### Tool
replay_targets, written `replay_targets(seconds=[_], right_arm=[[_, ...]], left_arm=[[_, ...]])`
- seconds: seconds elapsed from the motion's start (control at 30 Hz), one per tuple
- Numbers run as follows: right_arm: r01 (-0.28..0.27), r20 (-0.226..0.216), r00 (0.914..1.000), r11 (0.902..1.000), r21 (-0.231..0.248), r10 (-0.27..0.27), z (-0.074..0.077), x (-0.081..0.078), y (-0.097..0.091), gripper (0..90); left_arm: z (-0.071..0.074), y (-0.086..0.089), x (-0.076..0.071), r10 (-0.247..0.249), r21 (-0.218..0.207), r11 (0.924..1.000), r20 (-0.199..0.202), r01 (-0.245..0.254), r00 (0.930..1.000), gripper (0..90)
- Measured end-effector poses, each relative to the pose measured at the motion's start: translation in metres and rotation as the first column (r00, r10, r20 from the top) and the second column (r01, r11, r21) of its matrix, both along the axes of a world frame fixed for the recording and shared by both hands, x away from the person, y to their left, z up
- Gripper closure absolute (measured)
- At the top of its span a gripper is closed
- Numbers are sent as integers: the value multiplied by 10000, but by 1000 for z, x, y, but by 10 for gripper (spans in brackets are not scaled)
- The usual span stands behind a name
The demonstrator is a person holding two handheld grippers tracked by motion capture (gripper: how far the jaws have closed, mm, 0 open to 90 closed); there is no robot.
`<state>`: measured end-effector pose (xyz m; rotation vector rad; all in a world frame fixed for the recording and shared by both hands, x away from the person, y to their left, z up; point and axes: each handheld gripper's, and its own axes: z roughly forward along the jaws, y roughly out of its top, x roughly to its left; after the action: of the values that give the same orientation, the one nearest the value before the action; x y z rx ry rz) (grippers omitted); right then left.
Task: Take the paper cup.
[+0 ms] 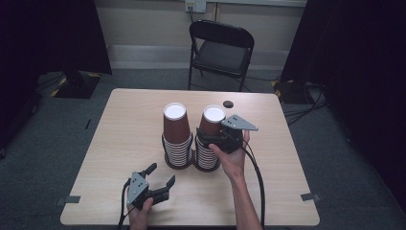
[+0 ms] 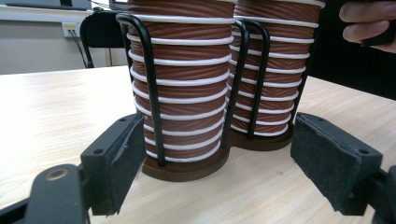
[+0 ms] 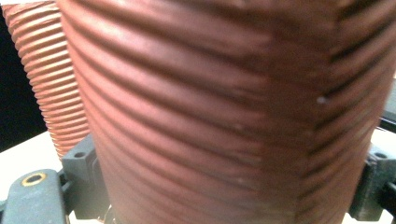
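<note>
Right gripper point(image 1: 216, 139) sits at centre frame in the high view, jaws spread around the top cup point(image 1: 212, 120) of the right-hand stack point(image 1: 207, 154); in its own view the ribbed brown wall runs from pad to pad, but whether the pads press I cannot tell. Left gripper point(image 1: 160, 175), lower left, gapes wide with nothing between its jaws, facing the wire holder point(image 2: 150, 84). That cup looks light, thin paper that crushes easily, and the ribs give purchase. Best hold, I'd judge, is mid-wall, squeezed gently. Left stack point(image 1: 177, 143) stands just beside.
</note>
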<state>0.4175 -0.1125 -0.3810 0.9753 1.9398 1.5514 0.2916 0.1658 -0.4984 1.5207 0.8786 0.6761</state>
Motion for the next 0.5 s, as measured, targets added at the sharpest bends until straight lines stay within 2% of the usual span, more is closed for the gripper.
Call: replay_targets(seconds=[0.13,0.27,0.5], right_arm=[[57,24,10000,10000,6,-57,-3,-1,0,100],[90,104,9999,9996,-265,-87,-4,-1,1,98],[108,-44,9999,9998,-195,-109,-3,0,-1,111]], left_arm=[[0,0,0,32,-19,10000,2,-32,10000,180],[0,0,0,-60,17,10000,-26,60,10000,172],[0,0,0,-52,59,10000,-38,52,10000,167]])
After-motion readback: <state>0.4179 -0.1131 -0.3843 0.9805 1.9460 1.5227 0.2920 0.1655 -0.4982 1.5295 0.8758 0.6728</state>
